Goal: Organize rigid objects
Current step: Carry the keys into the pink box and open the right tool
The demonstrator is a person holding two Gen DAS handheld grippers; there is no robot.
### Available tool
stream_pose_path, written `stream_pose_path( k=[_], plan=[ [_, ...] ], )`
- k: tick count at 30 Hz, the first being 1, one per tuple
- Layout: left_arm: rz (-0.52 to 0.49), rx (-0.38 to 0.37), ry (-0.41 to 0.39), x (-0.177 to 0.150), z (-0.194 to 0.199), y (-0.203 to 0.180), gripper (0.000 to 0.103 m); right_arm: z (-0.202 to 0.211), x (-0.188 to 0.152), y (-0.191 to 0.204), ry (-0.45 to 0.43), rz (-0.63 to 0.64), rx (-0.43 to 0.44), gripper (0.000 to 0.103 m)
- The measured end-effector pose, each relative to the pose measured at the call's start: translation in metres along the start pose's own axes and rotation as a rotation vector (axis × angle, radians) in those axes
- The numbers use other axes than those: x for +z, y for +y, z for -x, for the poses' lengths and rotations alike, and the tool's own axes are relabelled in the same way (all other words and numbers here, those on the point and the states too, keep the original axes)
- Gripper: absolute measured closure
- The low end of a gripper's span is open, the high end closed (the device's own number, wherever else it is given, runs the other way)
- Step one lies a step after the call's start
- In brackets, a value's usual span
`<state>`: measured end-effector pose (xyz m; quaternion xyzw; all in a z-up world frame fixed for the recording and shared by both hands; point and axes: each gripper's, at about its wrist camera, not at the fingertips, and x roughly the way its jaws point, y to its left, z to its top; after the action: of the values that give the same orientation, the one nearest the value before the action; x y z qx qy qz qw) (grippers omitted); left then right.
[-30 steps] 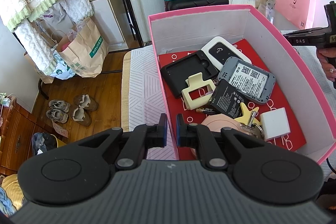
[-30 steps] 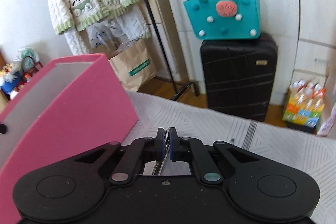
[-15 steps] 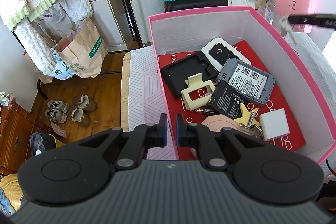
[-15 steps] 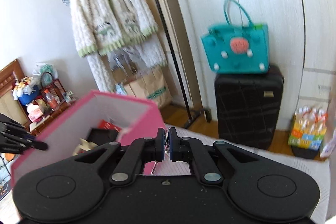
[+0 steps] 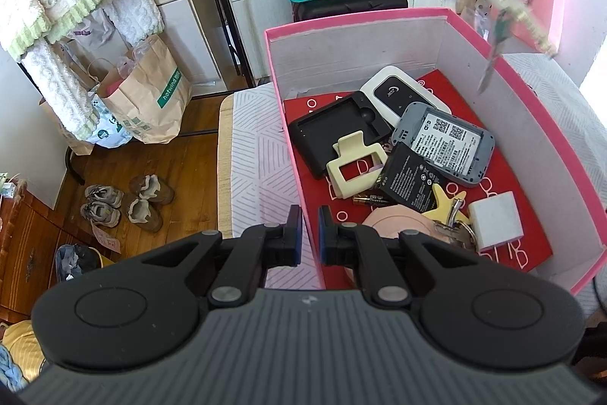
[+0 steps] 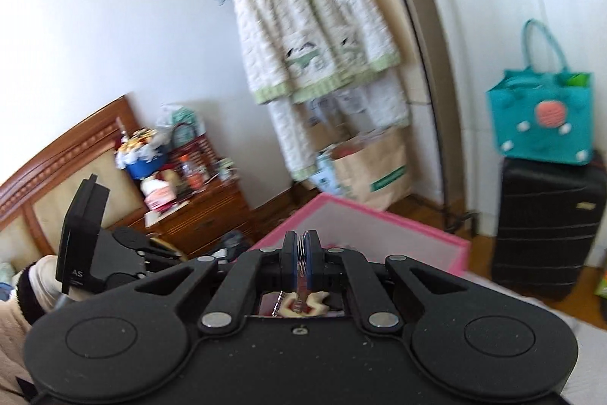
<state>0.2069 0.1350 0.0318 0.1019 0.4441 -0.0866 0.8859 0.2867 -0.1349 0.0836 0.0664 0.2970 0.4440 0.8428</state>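
Right gripper (image 6: 302,259) clamped on a bunch of keys (image 5: 504,21), which dangled above the far right rim of the pink box (image 5: 531,109), not yet dropped in. Left gripper (image 5: 306,238) hovered at the box's near left wall, jaws narrow with a small gap, holding nothing. The box already held a white router (image 5: 394,93), black case (image 5: 334,131), cream clip (image 5: 353,166), battery (image 5: 408,181) and white cube (image 5: 495,219); judged well along, the keys being the piece in hand.
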Motion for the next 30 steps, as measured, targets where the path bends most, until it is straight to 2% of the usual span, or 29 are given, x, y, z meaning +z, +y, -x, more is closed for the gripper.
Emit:
stream_pose_path(
  k=[4,14,23,30],
  plan=[
    [-0.003,-0.009,-0.001,0.0,-0.001,0.001,0.096,-0.041,-0.008,0.008,0.065,-0.011,0.02,0.097],
    [0.004,-0.03,-0.014,-0.003,0.0,0.005,0.095,-0.11,-0.016,-0.01,0.216,-0.033,-0.084,0.097],
    [0.02,-0.042,-0.024,-0.005,0.0,0.007,0.095,-0.118,-0.011,-0.012,0.208,-0.018,-0.128,0.095],
    [0.028,-0.047,-0.025,-0.005,0.0,0.008,0.095,-0.08,-0.022,-0.006,0.149,-0.059,-0.148,0.093]
  ],
)
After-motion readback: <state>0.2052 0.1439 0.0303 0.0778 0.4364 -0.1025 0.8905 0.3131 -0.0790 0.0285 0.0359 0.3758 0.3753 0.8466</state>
